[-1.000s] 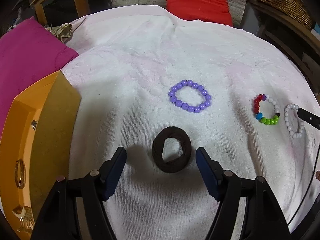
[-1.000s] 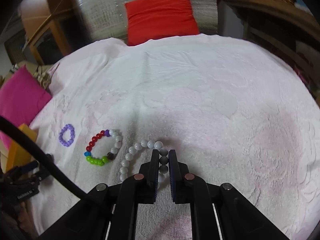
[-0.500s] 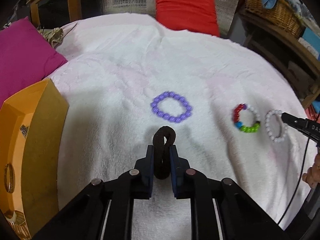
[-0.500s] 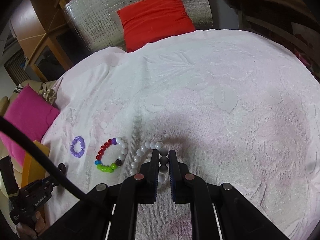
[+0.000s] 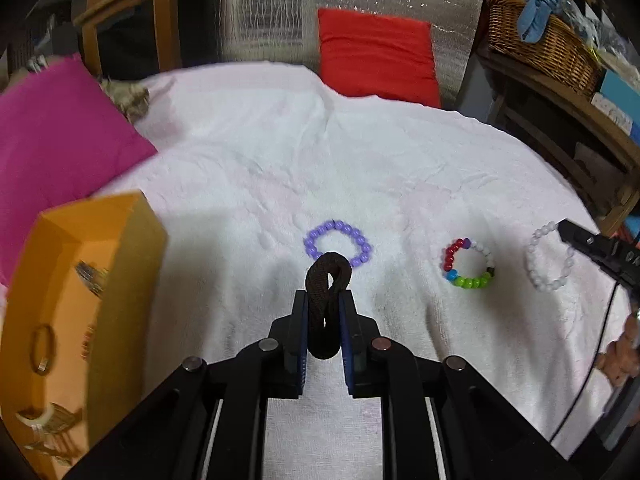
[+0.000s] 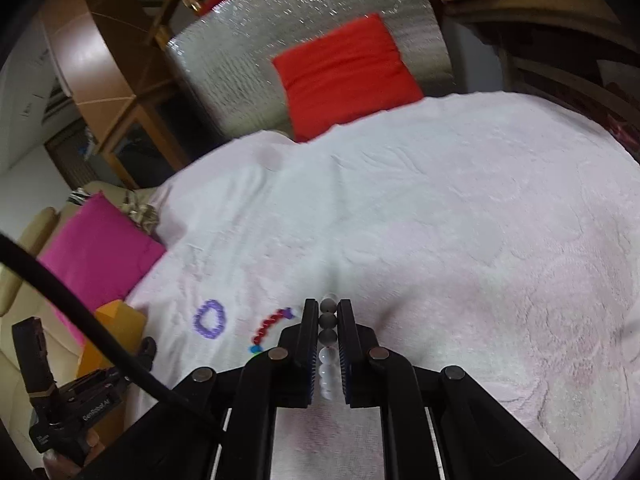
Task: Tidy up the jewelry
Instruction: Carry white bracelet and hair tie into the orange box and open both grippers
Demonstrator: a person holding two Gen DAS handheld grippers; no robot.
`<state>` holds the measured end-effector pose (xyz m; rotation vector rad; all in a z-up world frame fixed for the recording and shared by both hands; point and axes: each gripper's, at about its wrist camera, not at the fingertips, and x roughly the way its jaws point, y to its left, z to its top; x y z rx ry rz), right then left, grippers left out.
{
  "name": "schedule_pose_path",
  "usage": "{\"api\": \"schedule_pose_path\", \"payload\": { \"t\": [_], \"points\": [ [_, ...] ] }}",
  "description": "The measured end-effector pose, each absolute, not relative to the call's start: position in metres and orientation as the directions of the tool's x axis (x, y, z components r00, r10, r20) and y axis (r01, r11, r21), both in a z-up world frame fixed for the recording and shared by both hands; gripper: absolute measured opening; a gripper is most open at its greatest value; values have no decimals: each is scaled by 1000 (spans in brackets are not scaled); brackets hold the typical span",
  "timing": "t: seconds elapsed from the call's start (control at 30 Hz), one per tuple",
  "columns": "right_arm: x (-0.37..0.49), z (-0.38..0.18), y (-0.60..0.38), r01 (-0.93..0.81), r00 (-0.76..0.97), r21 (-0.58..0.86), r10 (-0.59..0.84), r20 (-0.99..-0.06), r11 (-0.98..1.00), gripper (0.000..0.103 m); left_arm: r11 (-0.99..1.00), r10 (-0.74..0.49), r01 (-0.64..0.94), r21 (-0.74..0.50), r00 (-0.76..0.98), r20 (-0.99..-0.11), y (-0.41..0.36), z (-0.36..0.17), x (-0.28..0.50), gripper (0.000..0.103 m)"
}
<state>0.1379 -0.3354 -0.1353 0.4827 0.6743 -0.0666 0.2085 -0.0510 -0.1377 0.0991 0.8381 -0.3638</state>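
In the left wrist view my left gripper [image 5: 325, 300] is shut on a dark brown fabric band [image 5: 327, 280], which stands squeezed upright between the pads just above the white towel [image 5: 280, 168]. A purple bead bracelet [image 5: 338, 242] lies right behind it and a multicoloured bead bracelet [image 5: 468, 264] lies to the right. Further right, a white bead bracelet [image 5: 548, 256] hangs from my right gripper [image 5: 566, 230]. In the right wrist view the right gripper [image 6: 328, 308] is shut on that white and grey bead bracelet [image 6: 328, 340]. An open orange box [image 5: 120, 280] at the left holds a bangle [image 5: 42, 350] and other pieces.
A pink cushion [image 5: 52, 140] lies at the left edge of the towel and a red cushion [image 5: 376, 60] leans at the back against silver padding. A wicker basket [image 5: 540, 36] stands on wooden shelving at the right. A person's hand [image 5: 620, 356] holds the right gripper.
The left gripper's jaws closed on the brown band and raised it off the towel. The right gripper, shut throughout, rose with the white bracelet and tilted up.
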Motion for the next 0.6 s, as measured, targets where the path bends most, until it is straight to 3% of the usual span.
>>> {"api": "schedule_pose_path", "payload": {
  "t": [0.27, 0.6],
  "points": [
    [127, -124, -325, 146, 825, 451, 143, -546, 880, 10, 959, -252, 268, -91, 660, -708, -31, -126, 200, 15],
    [121, -117, -300, 80, 824, 478, 212, -525, 875, 10, 984, -172, 162, -78, 726, -666, 11, -110, 153, 15]
  ]
}}
